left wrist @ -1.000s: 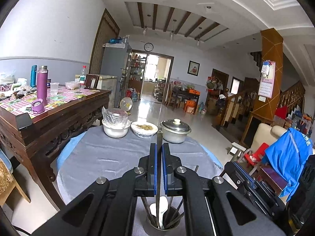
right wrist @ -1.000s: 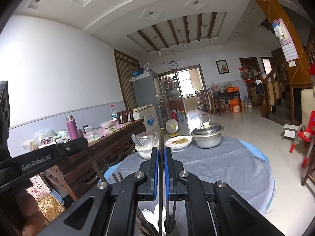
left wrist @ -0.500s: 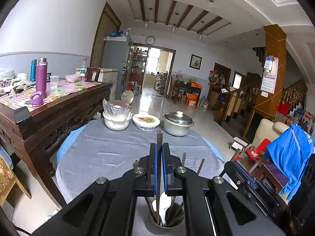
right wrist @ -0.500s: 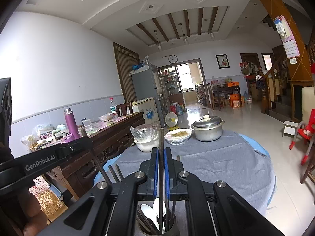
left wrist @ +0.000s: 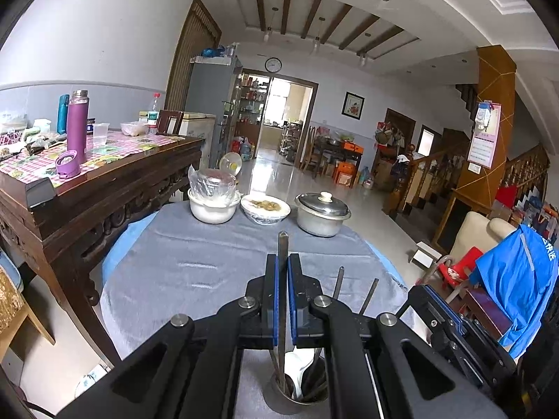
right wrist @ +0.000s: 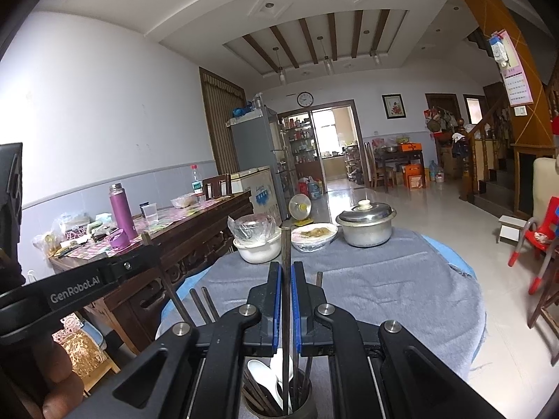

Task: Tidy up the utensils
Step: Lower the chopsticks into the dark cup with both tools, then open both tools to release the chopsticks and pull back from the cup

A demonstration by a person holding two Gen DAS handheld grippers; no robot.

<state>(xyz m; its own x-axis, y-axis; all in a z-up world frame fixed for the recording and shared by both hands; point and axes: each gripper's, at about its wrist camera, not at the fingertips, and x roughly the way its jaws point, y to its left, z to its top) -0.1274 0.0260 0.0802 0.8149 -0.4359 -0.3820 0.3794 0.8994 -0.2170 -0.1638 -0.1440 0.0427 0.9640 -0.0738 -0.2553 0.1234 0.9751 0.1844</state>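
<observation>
My left gripper (left wrist: 282, 262) is shut on a dark chopstick (left wrist: 282, 244) that stands upright, its lower end down in a metal utensil cup (left wrist: 297, 401). The cup holds white spoons (left wrist: 295, 366) and several other chopsticks. My right gripper (right wrist: 286, 269) is shut on another dark chopstick (right wrist: 285, 244), also upright, reaching into the same cup (right wrist: 279, 408), with white spoons (right wrist: 265, 377) beside it. The left gripper's body shows at the left of the right wrist view (right wrist: 77, 286), and the right gripper's body at the right of the left wrist view (left wrist: 454, 321).
The cup stands on a round table with a grey cloth (left wrist: 195, 262). At its far edge sit a covered white bowl (left wrist: 212, 206), a bowl of food (left wrist: 265, 207) and a lidded metal pot (left wrist: 322, 214). A dark wooden side table (left wrist: 87, 188) with a purple flask stands to the left.
Both grippers have lowered, with their chopsticks going deeper into the cup. The views have tilted down a little, so more of the table shows.
</observation>
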